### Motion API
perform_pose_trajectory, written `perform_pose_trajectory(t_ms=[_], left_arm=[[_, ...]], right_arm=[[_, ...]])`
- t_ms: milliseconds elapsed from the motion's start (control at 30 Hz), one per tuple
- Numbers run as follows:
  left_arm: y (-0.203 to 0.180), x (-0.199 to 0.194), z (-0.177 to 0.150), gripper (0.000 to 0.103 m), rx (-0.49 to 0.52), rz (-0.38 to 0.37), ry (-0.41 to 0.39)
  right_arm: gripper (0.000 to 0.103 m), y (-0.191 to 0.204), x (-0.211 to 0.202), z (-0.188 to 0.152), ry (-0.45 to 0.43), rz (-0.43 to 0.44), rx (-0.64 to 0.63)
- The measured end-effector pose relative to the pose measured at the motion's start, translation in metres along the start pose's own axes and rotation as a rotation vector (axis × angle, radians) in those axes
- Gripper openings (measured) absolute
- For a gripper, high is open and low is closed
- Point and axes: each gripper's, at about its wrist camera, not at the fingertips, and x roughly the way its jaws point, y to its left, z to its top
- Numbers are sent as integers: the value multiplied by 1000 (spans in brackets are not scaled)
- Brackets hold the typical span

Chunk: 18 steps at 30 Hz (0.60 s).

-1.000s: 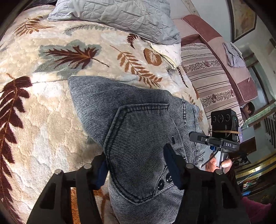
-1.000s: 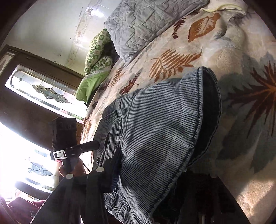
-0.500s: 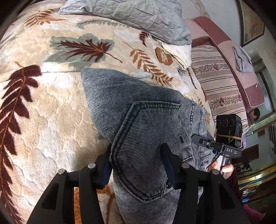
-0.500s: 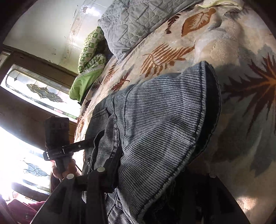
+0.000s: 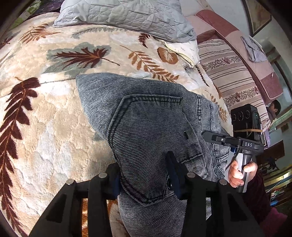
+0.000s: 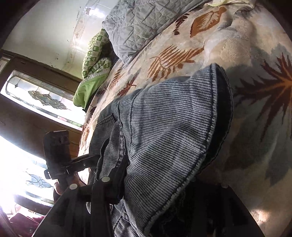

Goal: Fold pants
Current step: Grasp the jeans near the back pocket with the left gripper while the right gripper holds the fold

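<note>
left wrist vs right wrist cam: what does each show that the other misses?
Left wrist only: the pants' stitched back pocket, a striped mauve sofa, the right gripper's handle in a hand.
Right wrist only: a green patterned quilt, a stained-glass window, the dark hem opening.
Both: grey striped denim pants, leaf-print fleece blanket, grey quilted pillow.

One readable marking: "DAS".
White capitals on a small black plate, on the crossbar of the right gripper [image 5: 215, 135] as seen from the left wrist view (just above its grey handle). In the right wrist view the left gripper [image 6: 94, 158] shows a pale label, too blurred to read.
</note>
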Motion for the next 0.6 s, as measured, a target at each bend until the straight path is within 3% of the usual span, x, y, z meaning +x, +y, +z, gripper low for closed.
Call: perform_pose_trajectory(t_ms=[33, 133, 333, 600], left_arm=[[1, -2, 1, 29, -10, -15, -10], [-3, -7, 2, 24, 12, -19, -48], [-14, -18, 4, 23, 73, -8, -101], [-15, -53, 18, 22, 68, 25, -198]], right_arm=[[44, 0, 0, 0, 0, -2, 2], [43, 9, 0, 0, -10, -29, -12], [42, 36, -5, -4, -55, -111, -111], [40, 63, -11, 14, -112, -77, -129]])
